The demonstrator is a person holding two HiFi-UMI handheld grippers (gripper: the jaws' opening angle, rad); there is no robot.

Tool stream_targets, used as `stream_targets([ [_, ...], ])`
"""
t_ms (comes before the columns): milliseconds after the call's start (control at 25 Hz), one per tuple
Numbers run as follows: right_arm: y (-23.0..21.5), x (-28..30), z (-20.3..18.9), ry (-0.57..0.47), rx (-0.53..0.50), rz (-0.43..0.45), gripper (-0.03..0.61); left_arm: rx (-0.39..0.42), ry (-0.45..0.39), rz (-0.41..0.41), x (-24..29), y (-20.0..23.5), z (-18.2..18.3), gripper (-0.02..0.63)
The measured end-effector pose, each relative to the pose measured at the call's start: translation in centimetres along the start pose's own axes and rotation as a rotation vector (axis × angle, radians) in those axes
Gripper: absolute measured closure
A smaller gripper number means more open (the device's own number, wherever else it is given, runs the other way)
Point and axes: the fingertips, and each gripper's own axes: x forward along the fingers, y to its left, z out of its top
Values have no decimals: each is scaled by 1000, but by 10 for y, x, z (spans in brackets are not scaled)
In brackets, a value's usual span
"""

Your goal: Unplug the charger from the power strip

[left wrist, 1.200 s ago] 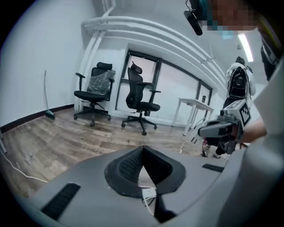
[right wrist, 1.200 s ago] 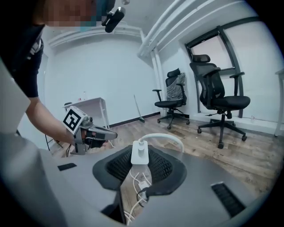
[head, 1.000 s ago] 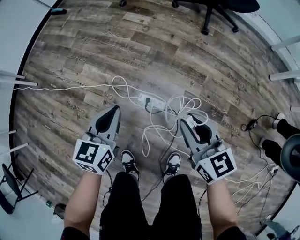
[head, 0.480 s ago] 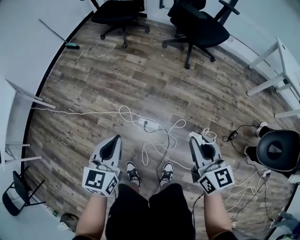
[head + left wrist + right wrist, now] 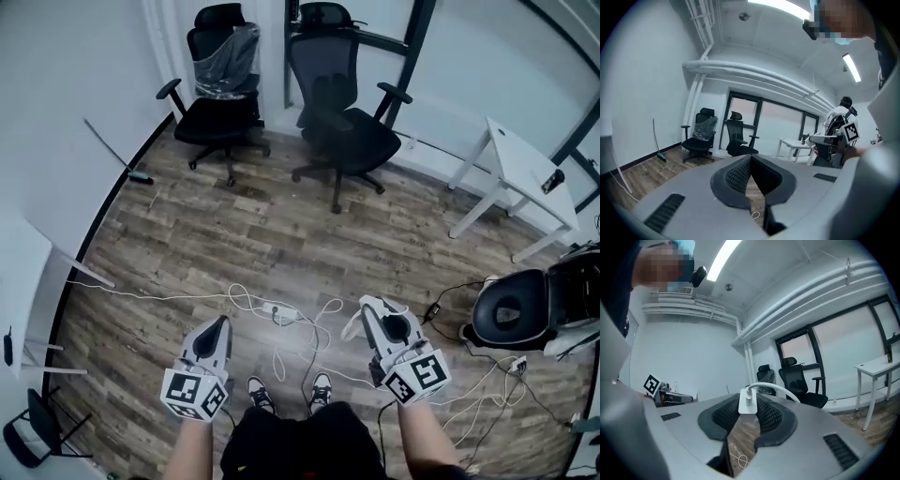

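Observation:
The white power strip lies on the wood floor far below, among loops of white cable. My right gripper is raised well above the floor and shut on the white charger, which stands upright between its ribbed pads. The charger's cable arcs off to the right. In the head view the charger shows at the jaw tips, clear of the strip. Level with it on the left, my left gripper is held up too. Its jaws meet at the tips with nothing between them.
Two black office chairs stand at the far wall, a white table at the right. A black seat and tangled cables lie at the right. A broom rests at the left wall. The person's shoes are below.
Both grippers have risen high off the floor as the person stood up. The charger went up in the right gripper, away from the strip. The head view has tilted up to the chairs.

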Motion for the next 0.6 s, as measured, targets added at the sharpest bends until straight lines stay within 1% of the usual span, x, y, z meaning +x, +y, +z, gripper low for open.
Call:
stream_targets([
  [80,5,-7,21,-24,-18,7,471,20,-17,-5,-10,-9,17,595],
  [200,16,-13,40,-49,-49,13,471,43,-38,1,-26,-16,34,595],
  [440,47,-10,74,-87,-101,32,471,51,-111,14,-56,-6,68,595],
  [600,56,-6,95,-112,-124,38,471,50,-137,6,-62,-2,83,595],
])
